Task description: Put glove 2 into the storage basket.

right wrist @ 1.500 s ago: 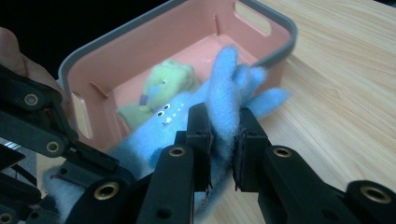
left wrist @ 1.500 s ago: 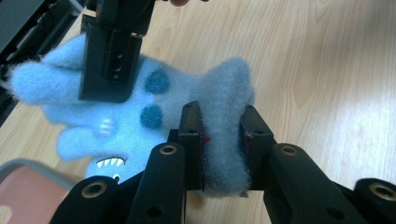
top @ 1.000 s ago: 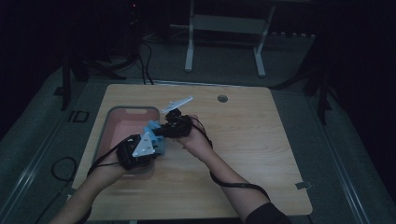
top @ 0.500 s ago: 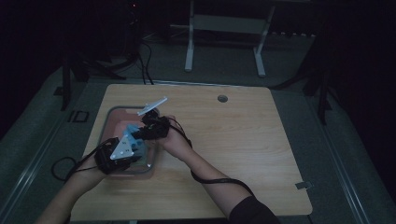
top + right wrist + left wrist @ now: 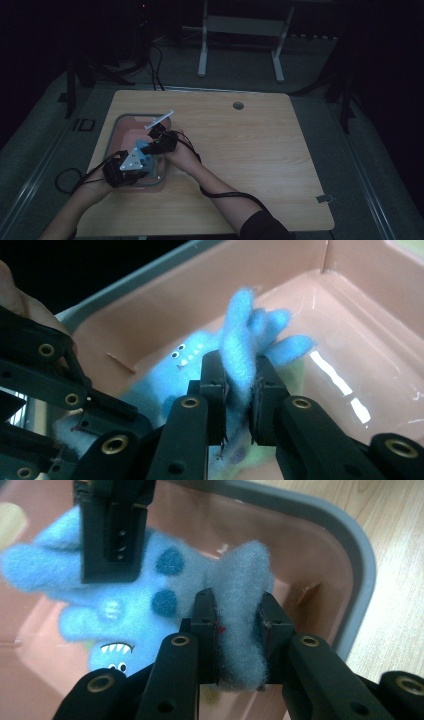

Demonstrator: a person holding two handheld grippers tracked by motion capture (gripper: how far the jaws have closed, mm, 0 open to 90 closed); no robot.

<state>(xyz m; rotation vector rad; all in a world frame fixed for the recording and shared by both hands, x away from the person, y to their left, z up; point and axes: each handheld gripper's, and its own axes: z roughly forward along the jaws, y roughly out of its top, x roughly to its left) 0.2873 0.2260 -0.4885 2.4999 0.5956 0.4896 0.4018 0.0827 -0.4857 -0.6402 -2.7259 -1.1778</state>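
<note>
Blue plush toy (image 5: pixel 150 600), a fuzzy creature with darker blue spots, small eyes and a row of white teeth, hangs stretched between two hand-held grippers over a pink tray (image 5: pixel 131 131) with a grey rim. In the high view the tray sits near the left edge of a wooden table (image 5: pixel 260 165), and the toy (image 5: pixel 144 150) shows as a small blue patch above the tray's nearer half, between the two hands.

In the left gripper view, the left gripper (image 5: pixel 239 630) has its jaws narrowed onto a thick flap of the toy's fleece, which bulges out above and below the pads. Farther up in the same view the right gripper (image 5: pixel 116 530) bites another part of the toy (its black jaw covers what is probably an ear or limb).

In the right gripper view, the right gripper (image 5: pixel 239 390) pinches a thin upright piece of the toy (image 5: pixel 200 365) between its pads, with several blue tips sticking out beyond them. Behind, the toy's face points toward the tray's wall, and the tray's glossy pink floor (image 5: pixel 350 370) lies beneath. The left gripper's black linkage (image 5: pixel 55 385) fills the lower left of that view.
</note>
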